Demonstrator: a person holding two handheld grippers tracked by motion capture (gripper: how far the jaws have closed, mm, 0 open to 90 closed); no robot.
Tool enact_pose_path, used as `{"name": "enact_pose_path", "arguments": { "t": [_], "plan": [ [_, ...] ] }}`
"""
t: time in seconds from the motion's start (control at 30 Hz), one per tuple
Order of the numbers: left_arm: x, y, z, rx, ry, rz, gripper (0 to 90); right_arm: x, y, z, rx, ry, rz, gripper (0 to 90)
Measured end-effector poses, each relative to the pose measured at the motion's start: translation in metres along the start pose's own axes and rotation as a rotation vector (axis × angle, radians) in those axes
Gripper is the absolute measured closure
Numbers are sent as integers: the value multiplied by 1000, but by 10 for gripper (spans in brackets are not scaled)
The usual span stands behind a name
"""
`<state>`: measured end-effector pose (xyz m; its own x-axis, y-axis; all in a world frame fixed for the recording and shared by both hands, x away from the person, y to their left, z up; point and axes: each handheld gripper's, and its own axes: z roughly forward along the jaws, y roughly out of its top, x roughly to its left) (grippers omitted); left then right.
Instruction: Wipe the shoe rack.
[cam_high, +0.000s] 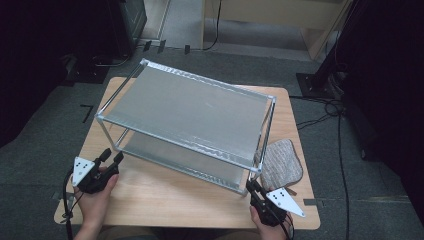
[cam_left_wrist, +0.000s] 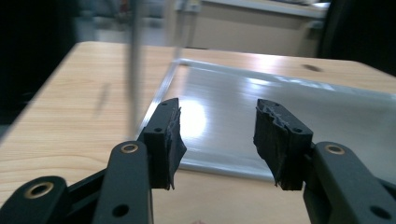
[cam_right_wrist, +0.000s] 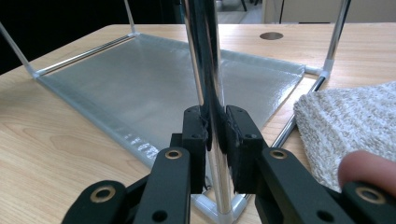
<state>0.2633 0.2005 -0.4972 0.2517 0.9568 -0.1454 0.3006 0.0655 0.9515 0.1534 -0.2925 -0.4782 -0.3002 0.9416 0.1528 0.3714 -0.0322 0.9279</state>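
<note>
At the near right corner of the rack (cam_high: 200, 120) we clamp the right gripper (cam_right_wrist: 215, 135) on the upright post (cam_right_wrist: 208, 93). Our left gripper (cam_high: 111, 156) stands open and empty just short of the near left post (cam_high: 107, 134), which lies ahead of its jaws. A cloth (cam_high: 281, 162) lies right of the rack.

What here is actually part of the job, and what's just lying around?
In use:
- shelf rack
- its near corner post, clamped by the right gripper
- left gripper, open beside the rack

Lying about:
- knitted cloth
- floor cables
</note>
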Motion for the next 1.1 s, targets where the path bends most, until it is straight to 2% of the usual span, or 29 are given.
{"name": "enact_pose_path", "arguments": {
  "t": [0.07, 0.13, 0.2, 0.23, 0.3, 0.33, 0.37, 0.4, 0.47, 0.5, 0.57, 0.67, 0.73, 0.8, 0.83, 0.93, 1.0, 1.03, 1.1],
  "plan": [
    [5, 4, 8, 9, 50, -2, 512, -1, 0, 0, -1, -2, 3, 793],
    [9, 9, 18, 12, 67, -17, 524, -1, 0, 0, -1, -6, 8, 792],
    [12, 15, 34, 36, 64, -7, 553, -2, 0, 0, -5, -13, 16, 791],
    [12, 15, 34, 36, 64, -7, 560, -2, 0, 0, -5, -13, 16, 791],
    [15, 17, 42, 70, 75, 3, 583, -3, 0, 1, -7, -19, 13, 791],
    [21, 19, 46, 84, 67, -21, 667, -3, 0, 1, -7, -21, 16, 791],
    [21, 19, 46, 84, 67, -21, 714, -3, 0, 1, -7, -21, 16, 791],
    [26, 20, 46, 98, 58, -22, 768, -3, 0, 1, -8, -20, 14, 792],
    [27, 20, 46, 100, 47, -15, 773, -3, 0, 1, -7, -20, 12, 792],
    [28, 19, 43, 107, 36, 32, 788, -4, 0, 1, -8, -21, 8, 793],
    [29, 19, 41, 109, 27, 39, 792, -5, 0, 2, -8, -23, 10, 793],
    [32, 16, 31, 106, 7, 20, 789, -8, 2, 5, -5, -26, 24, 791],
    [33, 9, 16, 86, 16, -6, 785, -11, 7, 13, 0, -35, 23, 792],
    [33, 8, 11, 82, 23, -12, 784, -11, 8, 16, 5, -41, 31, 791],
    [33, 6, 1, 89, 32, -14, 784, -11, 11, 23, 3, -62, 34, 791],
    [33, 4, -8, 95, 33, -14, 784, -11, 15, 30, 9, -83, 43, 791],
    [34, 2, -18, 100, 26, -39, 780, -11, 19, 38, 14, -109, 52, 790],
    [31, -1, -28, 105, 31, -35, 779, -13, 23, 46, 14, -120, 67, 788],
    [30, -3, -33, 105, 28, -34, 780, -14, 25, 50, 14, -126, 75, 787]
  ]
}}
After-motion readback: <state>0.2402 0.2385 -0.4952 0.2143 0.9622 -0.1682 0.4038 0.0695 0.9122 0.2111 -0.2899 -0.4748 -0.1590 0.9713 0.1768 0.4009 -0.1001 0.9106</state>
